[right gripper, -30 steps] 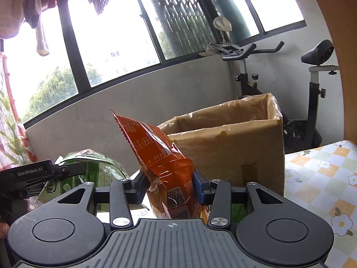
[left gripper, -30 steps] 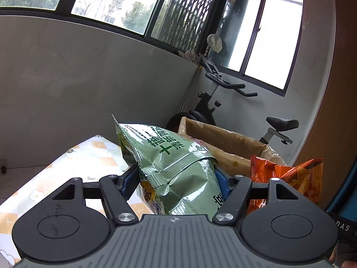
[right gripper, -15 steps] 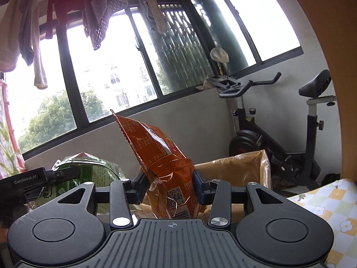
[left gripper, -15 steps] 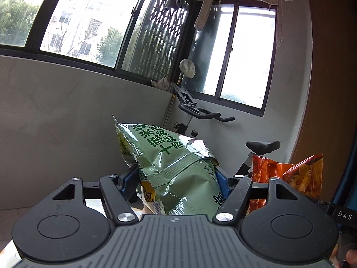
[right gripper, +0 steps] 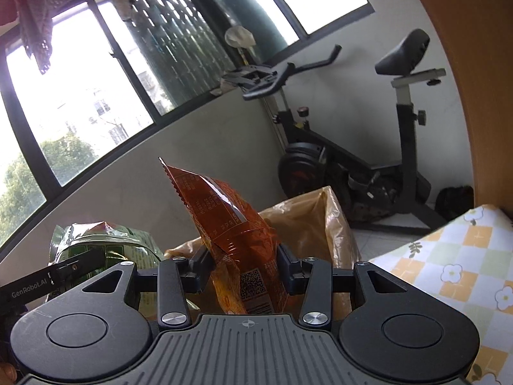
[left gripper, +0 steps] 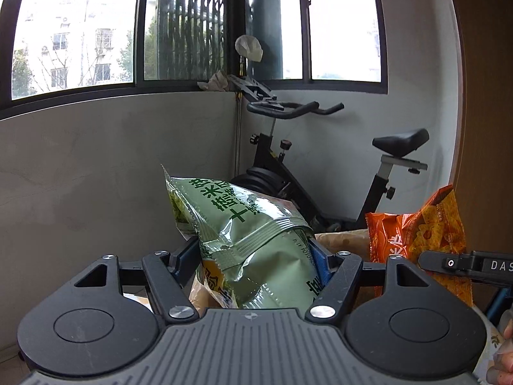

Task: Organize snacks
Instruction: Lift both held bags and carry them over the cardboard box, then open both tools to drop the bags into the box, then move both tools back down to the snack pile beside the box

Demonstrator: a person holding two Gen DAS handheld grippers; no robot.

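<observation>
The left gripper [left gripper: 255, 258] is clamped on a green snack bag [left gripper: 253, 240]; its blue-padded fingers press into both sides of the crinkled foil, and the bag stands up out of the jaws, its sealed top edge tilted toward the upper left. In the right wrist view the same green bag [right gripper: 105, 243] shows at the left, with the left gripper's dark finger lying across it.

Just right of it, the right gripper [right gripper: 245, 271] is closed on an orange snack bag [right gripper: 237, 234], held at a narrower opening than the left one. Its fingers pinch the lower part of the bag, and the serrated top corner points up and to the left. From the left wrist view the orange bag [left gripper: 416, 240] hangs at the right edge, with the right gripper's black finger across its lower part.

Behind and below both bags is a cardboard box [right gripper: 320, 224] lined with a brownish plastic bag, open at the top; both snacks appear to be in the air above or just in front of its opening, though the grippers hide the gap.

At the lower right lies the corner of a table under a checked floral cloth [right gripper: 449, 263]. Beyond it, on the floor by the grey wall and windows, stands a black exercise bike [right gripper: 368, 160].
</observation>
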